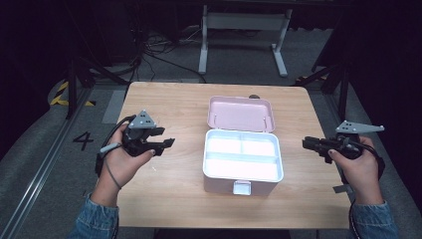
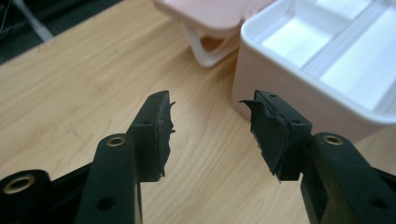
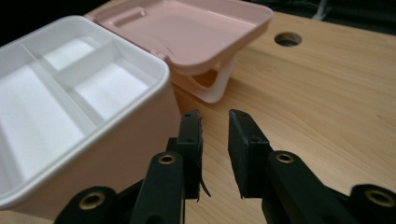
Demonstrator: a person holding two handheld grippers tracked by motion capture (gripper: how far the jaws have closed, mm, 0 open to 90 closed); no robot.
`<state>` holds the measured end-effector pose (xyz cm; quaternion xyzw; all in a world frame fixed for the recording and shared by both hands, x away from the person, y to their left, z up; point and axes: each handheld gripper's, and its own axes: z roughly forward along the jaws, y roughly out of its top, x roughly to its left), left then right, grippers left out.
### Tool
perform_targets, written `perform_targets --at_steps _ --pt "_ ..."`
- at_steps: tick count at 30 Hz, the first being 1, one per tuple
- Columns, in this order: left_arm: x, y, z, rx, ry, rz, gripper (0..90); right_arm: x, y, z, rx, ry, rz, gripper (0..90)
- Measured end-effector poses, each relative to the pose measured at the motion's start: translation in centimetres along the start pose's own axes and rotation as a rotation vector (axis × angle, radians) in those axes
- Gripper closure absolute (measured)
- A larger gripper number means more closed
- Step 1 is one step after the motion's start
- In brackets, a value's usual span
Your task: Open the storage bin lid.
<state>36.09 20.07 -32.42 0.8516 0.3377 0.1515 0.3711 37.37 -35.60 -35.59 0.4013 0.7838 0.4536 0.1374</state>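
Centrally on the wooden table (image 1: 169,199) sits a pink storage box (image 1: 242,162) with its lid (image 1: 241,114) thrown fully open, lying back flat behind the body toward the far edge. The box's long axis runs across the table, left to right, and its white latch (image 1: 242,187) faces the person. Inside, a white tray is split into one long compartment along the near side and two smaller ones behind it. In the right gripper view a white handle (image 3: 217,86) shows under the overhanging lid, and a round hole (image 3: 287,38) in the tabletop lies beyond it.

The left gripper (image 1: 164,138), held in the person's left hand (image 1: 122,162), hovers left of the box, apart from it, pointing toward its side wall; its jaws stand wide apart with nothing between them, bare wood showing in the gap. The right gripper (image 1: 304,143), in the right hand (image 1: 359,169), is to the right of the box, aimed at it; its jaws are parted only narrowly and hold nothing, close beside the box wall without clear contact.

Beyond the table stand a white frame (image 1: 244,35) and loose cables (image 1: 159,50) on the grey floor, with a "4" (image 1: 83,140) marked at left.
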Motion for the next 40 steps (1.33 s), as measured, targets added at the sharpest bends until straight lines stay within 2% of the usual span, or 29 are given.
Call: perform_targets --at_steps 1,2,5,7,8,9,10,11,13,15,16,18,19,22,25,27,28,29,30,32,34,36,40 --pt "0.0 0.0 0.0 0.000 0.000 0.000 47.4 0.0 0.0 0.0 0.000 0.000 0.000 75.3" --pt "0.0 -1.2 0.0 0.036 -0.010 -0.011 45.7 -1.0 -0.5 0.4 0.034 -0.021 0.022 74.6" --pt "0.0 -2.3 0.0 0.071 -0.018 -0.032 45.0 -1.6 -0.9 0.7 0.060 -0.054 0.032 74.4" --pt "0.3 -3.0 0.0 0.103 -0.006 -0.041 44.3 -2.1 -1.3 0.8 0.088 -0.081 0.033 73.8" --pt "0.3 -3.0 0.0 0.103 -0.006 -0.041 43.5 -2.1 -1.3 0.8 0.088 -0.081 0.033 73.8" --pt "0.8 -3.5 0.0 0.120 0.006 -0.060 43.1 -2.6 -1.6 0.8 0.120 -0.111 0.037 73.0" --pt "0.8 -3.5 0.0 0.120 0.006 -0.060 42.7 -2.6 -1.6 0.8 0.120 -0.111 0.037 73.0" --pt "1.2 -4.0 0.1 0.151 0.023 -0.084 42.4 -2.9 -1.9 0.8 0.140 -0.131 0.035 72.0" --pt "1.6 -4.5 0.4 0.170 0.044 -0.102 41.7 -3.2 -2.1 0.8 0.158 -0.146 0.035 71.4" --pt "2.1 -5.1 0.8 0.210 0.063 -0.095 41.0 -3.4 -2.3 0.9 0.187 -0.161 0.032 69.6" --pt "2.4 -5.5 1.1 0.246 0.078 -0.069 40.7 -3.5 -2.4 1.0 0.208 -0.170 0.025 68.7" --pt "2.6 -6.1 1.6 0.322 0.087 -0.057 37.9 -3.7 -2.7 1.2 0.247 -0.186 0.022 67.1" --pt "2.7 -6.4 1.9 0.343 0.097 -0.039 38.1 -3.8 -2.9 1.4 0.275 -0.186 0.025 66.7" --pt "3.3 -7.2 2.4 0.390 0.108 -0.069 37.7 -3.8 -3.3 1.7 0.350 -0.205 0.020 65.8" --pt "3.8 -7.6 2.5 0.411 0.108 -0.095 37.0 -3.9 -3.6 2.0 0.399 -0.231 0.017 63.6" --pt "4.0 -7.8 2.6 0.431 0.113 -0.108 36.4 -4.0 -4.0 2.3 0.440 -0.264 0.041 62.7" --pt "4.0 -7.8 2.6 0.431 0.113 -0.108 36.2 -4.0 -4.0 2.3 0.440 -0.264 0.041 62.7" --pt "4.2 -7.9 2.7 0.455 0.113 -0.136 35.9 -4.1 -4.3 2.4 0.471 -0.302 0.043 62.7" --pt "4.2 -7.9 2.7 0.455 0.113 -0.136 35.4 -4.2 -4.4 2.4 0.482 -0.308 0.044 62.6" --pt "4.5 -8.3 2.9 0.517 0.116 -0.196 35.4 -4.2 -4.6 2.4 0.495 -0.315 0.044 62.5" --pt "4.7 -8.6 3.1 0.554 0.132 -0.220 35.2 -4.2 -4.7 2.2 0.501 -0.313 0.047 61.5" --pt "4.8 -8.7 3.2 0.548 0.137 -0.219 35.1 -4.2 -4.7 2.1 0.498 -0.303 0.052 60.5" --pt "4.7 -8.4 3.0 0.508 0.108 -0.210 34.8 -4.1 -4.6 2.1 0.485 -0.293 0.052 58.6"
